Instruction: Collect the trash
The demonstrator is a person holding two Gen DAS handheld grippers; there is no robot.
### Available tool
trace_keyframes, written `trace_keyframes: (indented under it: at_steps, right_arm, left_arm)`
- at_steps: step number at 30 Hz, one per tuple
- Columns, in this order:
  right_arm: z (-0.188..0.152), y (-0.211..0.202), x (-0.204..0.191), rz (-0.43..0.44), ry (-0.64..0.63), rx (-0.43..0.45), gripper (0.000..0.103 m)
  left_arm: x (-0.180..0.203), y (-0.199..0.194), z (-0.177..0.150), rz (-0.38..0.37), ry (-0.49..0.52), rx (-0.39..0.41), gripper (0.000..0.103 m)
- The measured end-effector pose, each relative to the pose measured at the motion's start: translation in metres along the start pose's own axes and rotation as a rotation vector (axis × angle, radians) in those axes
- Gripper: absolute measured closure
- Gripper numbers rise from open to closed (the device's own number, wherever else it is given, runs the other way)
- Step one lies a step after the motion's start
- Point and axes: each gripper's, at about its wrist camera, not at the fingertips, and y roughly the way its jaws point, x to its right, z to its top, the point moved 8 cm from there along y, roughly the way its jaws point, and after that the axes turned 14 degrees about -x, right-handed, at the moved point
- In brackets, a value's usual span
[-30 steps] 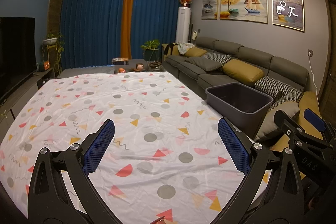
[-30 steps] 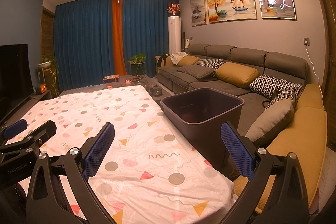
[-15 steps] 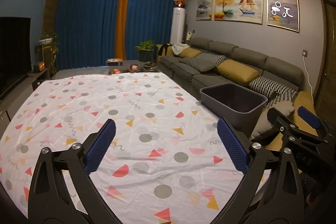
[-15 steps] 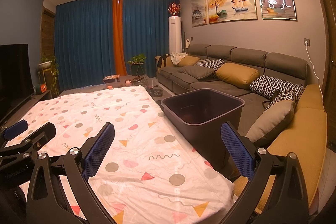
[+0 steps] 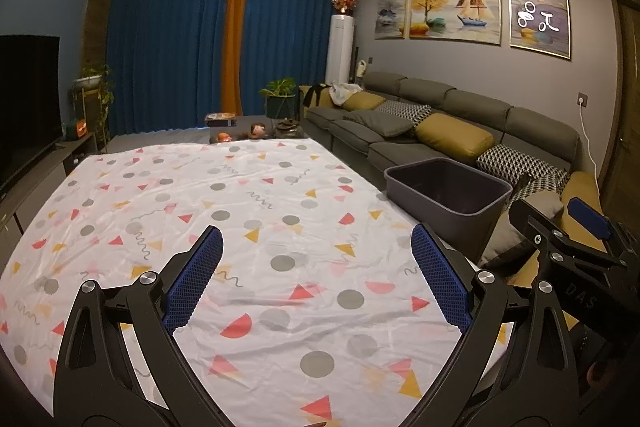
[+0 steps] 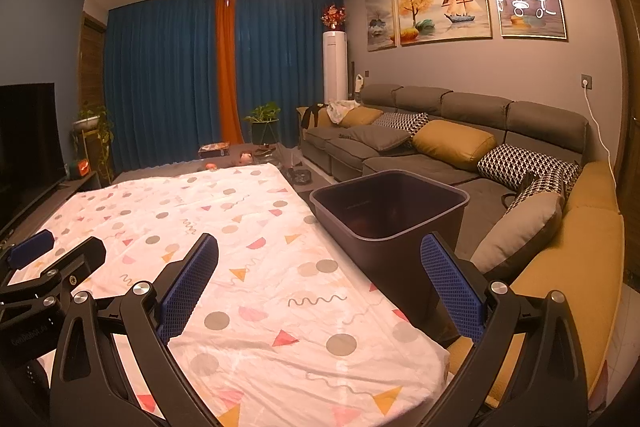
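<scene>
A dark grey bin (image 5: 448, 189) (image 6: 388, 211) stands at the right edge of the table, beside the sofa. Something reddish lies dimly at its bottom in the right wrist view. The table carries a white cloth (image 5: 240, 227) (image 6: 240, 247) printed with dots and triangles; no loose trash shows on it. My left gripper (image 5: 316, 279) hangs open above the near part of the cloth, nothing between its blue pads. My right gripper (image 6: 320, 283) is open too, over the table's near right corner, just short of the bin. Each gripper appears at the edge of the other's view.
A long grey sofa (image 5: 460, 123) with yellow and patterned cushions runs along the right wall. A television (image 5: 28, 99) on a low cabinet lines the left side. Beyond the table's far end sit a plant (image 5: 280, 95), small items and blue curtains.
The left wrist view has tilted slightly upward, showing more of the ceiling. The right gripper holds still. Both stay open.
</scene>
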Motion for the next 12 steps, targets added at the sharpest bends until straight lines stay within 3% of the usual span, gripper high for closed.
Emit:
trace_keyframes:
  at_steps: [12]
  right_arm:
    - [0.0,0.0,0.001,0.001,0.004,-0.001,0.006]
  left_arm:
    - [-0.02,0.003,0.0,0.019,-0.069,-0.023,0.006]
